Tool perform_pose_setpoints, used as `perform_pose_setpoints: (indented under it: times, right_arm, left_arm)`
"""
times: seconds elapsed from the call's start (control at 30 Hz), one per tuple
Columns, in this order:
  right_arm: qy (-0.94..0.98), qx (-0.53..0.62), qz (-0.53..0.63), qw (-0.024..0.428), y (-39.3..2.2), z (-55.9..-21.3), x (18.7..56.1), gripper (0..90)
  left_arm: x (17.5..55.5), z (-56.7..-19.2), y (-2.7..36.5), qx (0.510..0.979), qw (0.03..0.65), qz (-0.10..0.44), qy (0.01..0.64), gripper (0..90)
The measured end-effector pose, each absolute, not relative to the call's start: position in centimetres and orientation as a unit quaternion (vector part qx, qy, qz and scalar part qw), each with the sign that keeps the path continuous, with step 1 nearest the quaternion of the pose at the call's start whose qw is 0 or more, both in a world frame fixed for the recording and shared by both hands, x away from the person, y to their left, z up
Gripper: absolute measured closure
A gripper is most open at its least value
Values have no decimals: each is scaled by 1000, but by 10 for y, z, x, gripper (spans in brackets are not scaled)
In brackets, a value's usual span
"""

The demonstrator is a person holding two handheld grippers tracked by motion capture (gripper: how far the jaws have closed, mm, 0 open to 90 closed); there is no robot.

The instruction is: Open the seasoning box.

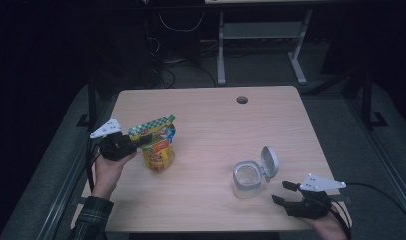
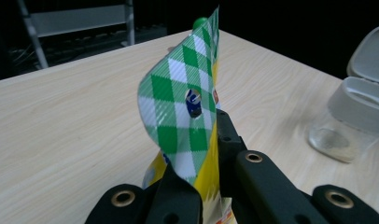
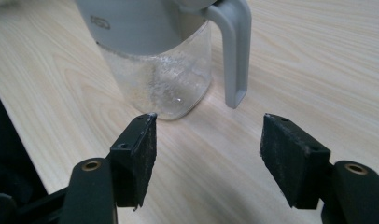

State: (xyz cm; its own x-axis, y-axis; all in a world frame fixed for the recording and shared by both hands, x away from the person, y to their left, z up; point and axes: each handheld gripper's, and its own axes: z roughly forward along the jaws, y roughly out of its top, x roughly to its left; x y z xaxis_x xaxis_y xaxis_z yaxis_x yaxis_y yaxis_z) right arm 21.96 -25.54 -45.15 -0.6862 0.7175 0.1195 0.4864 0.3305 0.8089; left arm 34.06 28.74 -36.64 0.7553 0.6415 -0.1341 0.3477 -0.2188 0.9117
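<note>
A yellow snack pouch [image 1: 158,144] with a green-and-white checked top stands at the table's left. My left gripper [image 1: 136,142] is shut on its upper edge; in the left gripper view the checked flap [image 2: 183,107] rises from between the black jaws. A clear glass jar [image 1: 248,178] with a grey collar and a flipped-open grey lid [image 1: 270,161] stands right of centre. My right gripper [image 1: 285,192] is open just right of the jar, near the table's front edge. In the right gripper view the jar [image 3: 164,74] and its grey handle [image 3: 236,51] sit just beyond the spread fingertips, untouched.
The light wooden table [image 1: 211,120] has a round cable hole [image 1: 242,99] near its far edge. White desk legs [image 1: 221,45] and cables stand on the dark floor behind.
</note>
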Motion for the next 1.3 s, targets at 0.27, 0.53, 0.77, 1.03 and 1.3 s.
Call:
perform_pose_setpoints:
  times: [0.27,0.53,0.77,1.03,1.3]
  right_arm:
    - [805,368,448,124,-254,-450,215,398]
    - [811,353,456,103,-251,-447,212,675]
    - [821,330,457,89,-245,-444,210,898]
    - [823,310,470,80,-234,-438,207,899]
    - [817,299,488,71,-219,-427,204,900]
  left_arm:
    - [335,-357,291,762,549,133,316,900]
    - [329,-348,292,762,557,127,304,900]
    - [325,-342,290,763,564,119,292,900]
    - [321,-335,284,764,574,101,276,900]
    - [317,-330,274,770,576,88,261,900]
